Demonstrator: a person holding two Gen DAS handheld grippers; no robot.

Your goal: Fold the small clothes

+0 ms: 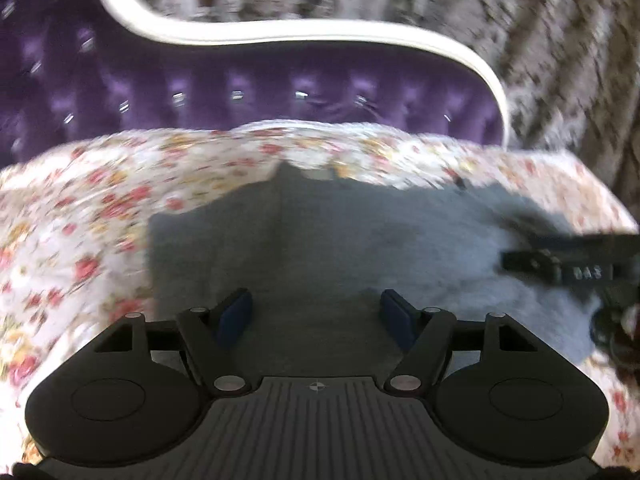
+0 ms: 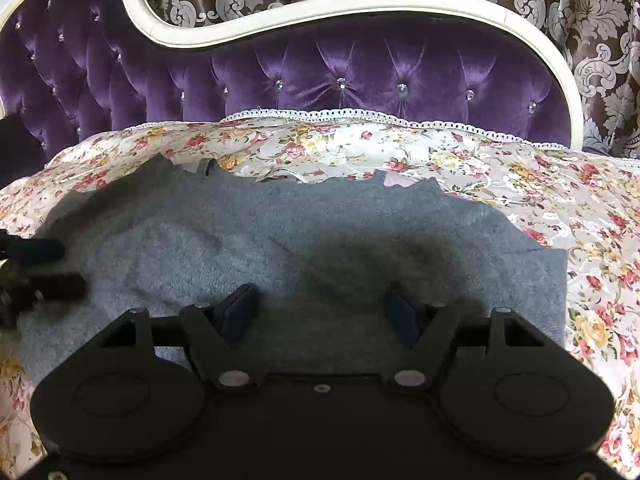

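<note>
A grey knitted garment [image 2: 304,240] lies flat on the floral cover; it also shows in the left wrist view [image 1: 340,248], which is blurred by motion. My left gripper [image 1: 316,314] is open over the garment's left part, holding nothing. My right gripper [image 2: 320,314] is open over the garment's right part, holding nothing. The left gripper's fingers [image 2: 36,250] show at the left edge of the right wrist view, above the cloth. The right gripper [image 1: 560,268] shows at the right edge of the left wrist view.
The floral cover [image 2: 500,168] with a lace edge lies on a purple tufted sofa [image 2: 340,68] with a cream frame [image 2: 360,4]. A brown damask curtain [image 2: 580,20] hangs behind.
</note>
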